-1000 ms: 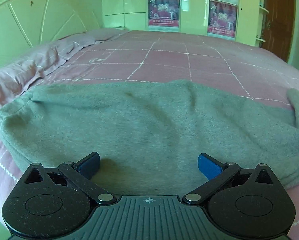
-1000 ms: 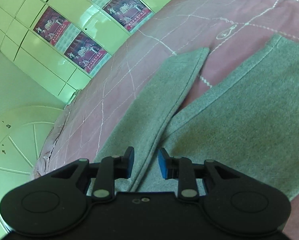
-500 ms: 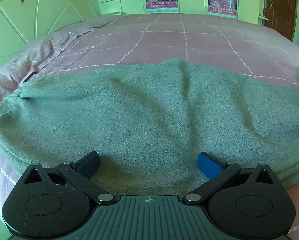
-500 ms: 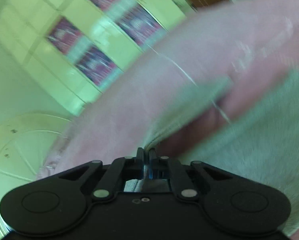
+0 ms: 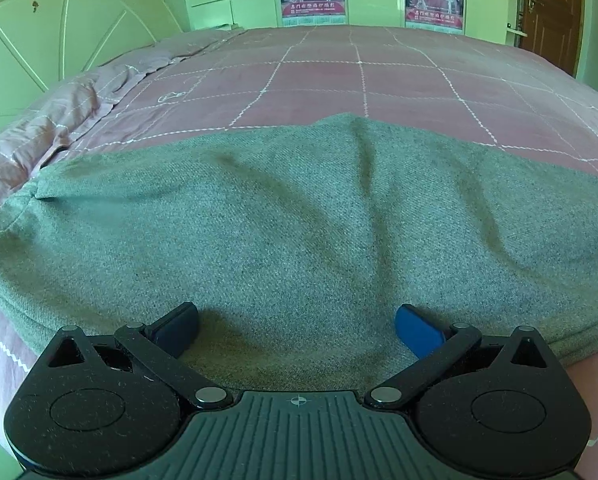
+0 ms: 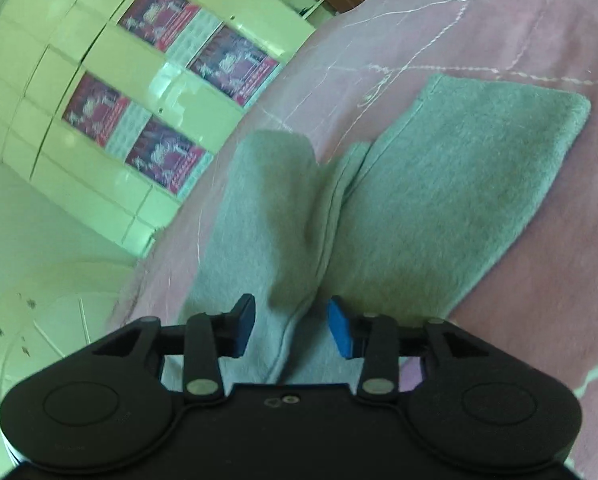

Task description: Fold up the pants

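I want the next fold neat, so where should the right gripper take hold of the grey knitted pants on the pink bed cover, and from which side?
Probably the hemmed edge of the raised fold of the grey knitted pants, straight ahead of the right gripper, whose jaws are opening with that edge between them. The edge stands up off the pink bed cover, so the pads could close from both sides, coming in low from the near end.

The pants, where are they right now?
The grey pants lie on the pink bedspread, right in front of both grippers; in the right wrist view, one leg edge runs between the opening right gripper.
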The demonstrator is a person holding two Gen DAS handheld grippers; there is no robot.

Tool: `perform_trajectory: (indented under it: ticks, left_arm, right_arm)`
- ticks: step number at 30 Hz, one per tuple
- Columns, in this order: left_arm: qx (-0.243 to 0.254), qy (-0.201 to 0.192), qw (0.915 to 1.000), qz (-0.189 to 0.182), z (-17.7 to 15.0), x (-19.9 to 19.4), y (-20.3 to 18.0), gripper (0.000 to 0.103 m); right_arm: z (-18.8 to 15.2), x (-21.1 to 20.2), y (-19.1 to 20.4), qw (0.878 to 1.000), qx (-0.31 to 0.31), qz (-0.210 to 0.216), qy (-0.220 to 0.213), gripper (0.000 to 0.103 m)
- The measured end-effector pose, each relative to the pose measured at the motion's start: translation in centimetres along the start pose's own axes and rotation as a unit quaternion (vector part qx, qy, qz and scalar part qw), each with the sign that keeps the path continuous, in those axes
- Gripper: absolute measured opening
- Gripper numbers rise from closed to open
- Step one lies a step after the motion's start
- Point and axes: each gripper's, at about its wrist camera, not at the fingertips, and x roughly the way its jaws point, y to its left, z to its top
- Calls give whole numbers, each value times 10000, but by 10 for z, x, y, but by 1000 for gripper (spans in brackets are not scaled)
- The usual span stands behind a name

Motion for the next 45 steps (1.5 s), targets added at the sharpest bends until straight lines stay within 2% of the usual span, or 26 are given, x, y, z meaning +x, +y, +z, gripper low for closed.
perform_trajectory:
  ticks: [3, 11, 12, 13, 14, 15, 17, 20, 22, 24, 26, 27, 30, 34, 36, 38, 40, 42, 44, 45]
  left_arm:
    - [9, 2, 10000, 15, 0, 1, -1, 103]
    - [26, 26, 10000, 57, 1, 2, -3, 103]
    - [27, 29, 10000, 60, 1, 2, -2, 103]
    - [28, 31, 10000, 63, 1, 2, -2, 103]
    - [30, 31, 10000, 69, 1, 3, -2, 103]
    - [32, 31, 10000, 74, 1, 3, -2, 103]
    - [43, 26, 10000, 73, 1, 3, -2, 103]
    - [51, 18, 10000, 53, 1, 3, -1, 103]
    - [53, -3, 10000, 51, 0, 3, -1, 103]
    - [43, -49, 10000, 37, -2, 2, 0, 103]
    - [51, -63, 10000, 35, -3, 2, -1, 103]
    - [55, -60, 10000, 33, -3, 2, -1, 103]
    - [81, -24, 10000, -3, -2, 1, -1, 103]
    - [111, 33, 9999, -63, 1, 1, 1, 103]
    - [130, 43, 9999, -81, 2, 1, 1, 103]
    - [137, 29, 9999, -79, 2, 1, 1, 103]
    - [132, 18, 9999, -73, 2, 1, 1, 103]
    - [115, 4, 9999, -85, 2, 1, 1, 103]
    - [100, -10, 9999, -98, 1, 1, 2, 103]
    - [98, -20, 9999, -98, 1, 1, 2, 103]
  right_arm:
    - [17, 13, -4, 9998, 151, -26, -123, 31]
    - [46, 58, -22, 9989, 468, -28, 96, 27]
    - [48, 60, -22, 9990, 424, -68, 121, 24]
    - [50, 61, -20, 9991, 360, -168, 149, 16]
    - [50, 60, -19, 9991, 270, -261, 192, 0]
    - [51, 59, -15, 9992, 116, -324, 190, 0]
    - [53, 42, 1, 9996, -221, -154, -30, 0]
    - [63, -10, 25, 9951, -622, 186, -748, 0]
    - [68, -47, 22, 9917, -743, 157, -1041, 0]
    - [64, -67, -6, 9935, -644, -176, -921, 0]
    - [52, -61, -40, 9941, -552, -823, -444, 0]
    - [44, -57, -58, 9942, -367, -983, -221, 0]
    - [33, -61, -80, 9966, 34, -757, -335, 0]
    - [33, -55, -65, 9948, -103, -917, -421, 0]
    - [42, -50, -38, 9950, -350, -780, -507, 0]
    - [55, -55, -10, 9950, -609, -441, -650, 0]
    - [76, -65, 25, 9929, -783, 155, -886, 0]
    - [89, -78, 56, 9850, -1201, 576, -1100, 0]
    - [89, -90, 58, 9817, -1369, 558, -1197, 0]
    - [86, -92, 46, 9828, -1334, 440, -1198, 0]
